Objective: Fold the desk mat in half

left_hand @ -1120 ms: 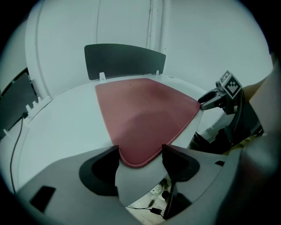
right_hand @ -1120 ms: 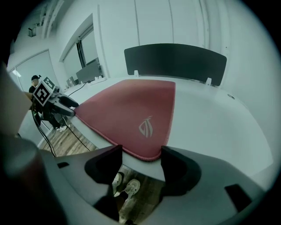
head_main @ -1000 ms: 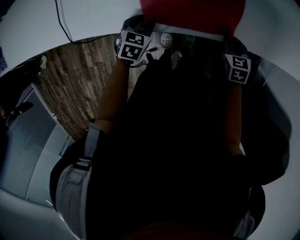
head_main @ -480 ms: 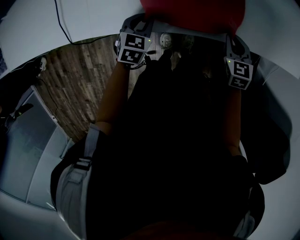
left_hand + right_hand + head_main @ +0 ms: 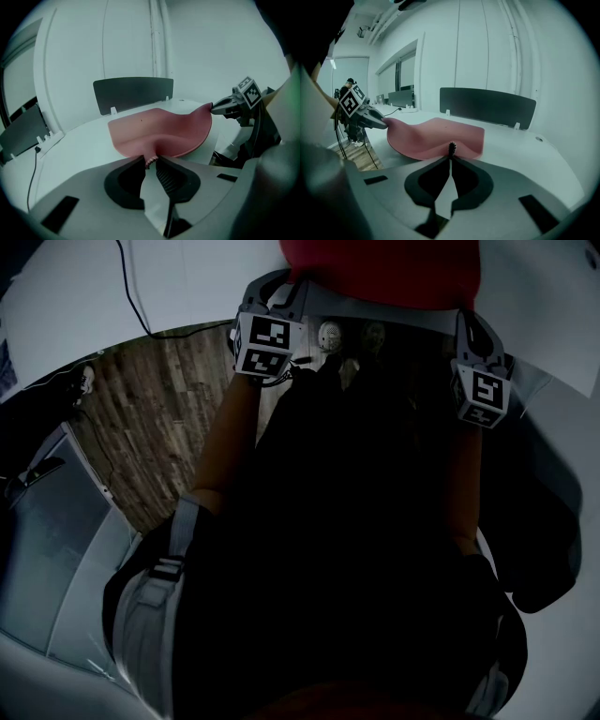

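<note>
At the worktop [image 5: 79, 145] edge: two shallow pinches on a sagging desk mat [image 5: 159, 131], so a slip or a skewed fold is the risk.
Both bites take only the rim, and an uneven lift could pull a corner free. At lower centre of its own view, the left gripper [image 5: 151, 161] has its fingers [image 5: 168, 177] clamped on the mat's raised rim. The right gripper [image 5: 451, 149] is likewise closed on the rim, with the mat spread above it mid-frame.

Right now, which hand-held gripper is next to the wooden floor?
The left hand-held gripper: the head view shows wooden floor beside it. The right hand-held gripper, closing on the mat, has pale table beside it.
</note>
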Tool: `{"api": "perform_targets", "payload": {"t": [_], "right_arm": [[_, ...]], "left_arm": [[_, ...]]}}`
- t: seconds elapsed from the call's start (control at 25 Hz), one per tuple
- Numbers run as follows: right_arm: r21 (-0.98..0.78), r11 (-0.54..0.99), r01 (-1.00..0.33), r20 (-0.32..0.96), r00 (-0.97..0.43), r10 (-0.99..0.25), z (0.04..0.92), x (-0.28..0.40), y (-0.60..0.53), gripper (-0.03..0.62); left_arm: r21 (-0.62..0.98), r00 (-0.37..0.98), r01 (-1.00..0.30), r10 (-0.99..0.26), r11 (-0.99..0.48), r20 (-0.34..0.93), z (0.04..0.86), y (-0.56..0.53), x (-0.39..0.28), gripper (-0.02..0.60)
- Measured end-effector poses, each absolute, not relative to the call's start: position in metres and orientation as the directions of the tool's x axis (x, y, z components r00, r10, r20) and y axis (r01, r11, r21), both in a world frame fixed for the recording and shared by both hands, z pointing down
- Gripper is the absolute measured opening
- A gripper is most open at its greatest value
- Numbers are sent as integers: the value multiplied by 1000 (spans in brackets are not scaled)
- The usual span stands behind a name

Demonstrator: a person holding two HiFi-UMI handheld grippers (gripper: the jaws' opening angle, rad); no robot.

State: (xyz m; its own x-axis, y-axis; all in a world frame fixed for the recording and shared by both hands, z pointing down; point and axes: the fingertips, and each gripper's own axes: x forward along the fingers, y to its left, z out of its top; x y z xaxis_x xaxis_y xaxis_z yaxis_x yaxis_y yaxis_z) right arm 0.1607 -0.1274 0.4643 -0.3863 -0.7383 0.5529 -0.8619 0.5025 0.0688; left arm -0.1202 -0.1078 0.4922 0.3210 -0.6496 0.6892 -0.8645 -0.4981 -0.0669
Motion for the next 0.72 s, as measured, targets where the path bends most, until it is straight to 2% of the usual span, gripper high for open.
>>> {"api": "perform_targets", "payload": {"t": [0.4, 0.72], "right_arm": [[72, 456, -887, 500, -363, -786, 443, 152, -152, 29], [73, 433, -898, 463, -354, -813, 433, 151, -169, 28]], "left_arm": [[-78, 360, -852, -688, -517, 630, 466, -134, -120, 43], [-130, 361, -828, -696, -545, 620, 459, -152, -119, 35]]}}
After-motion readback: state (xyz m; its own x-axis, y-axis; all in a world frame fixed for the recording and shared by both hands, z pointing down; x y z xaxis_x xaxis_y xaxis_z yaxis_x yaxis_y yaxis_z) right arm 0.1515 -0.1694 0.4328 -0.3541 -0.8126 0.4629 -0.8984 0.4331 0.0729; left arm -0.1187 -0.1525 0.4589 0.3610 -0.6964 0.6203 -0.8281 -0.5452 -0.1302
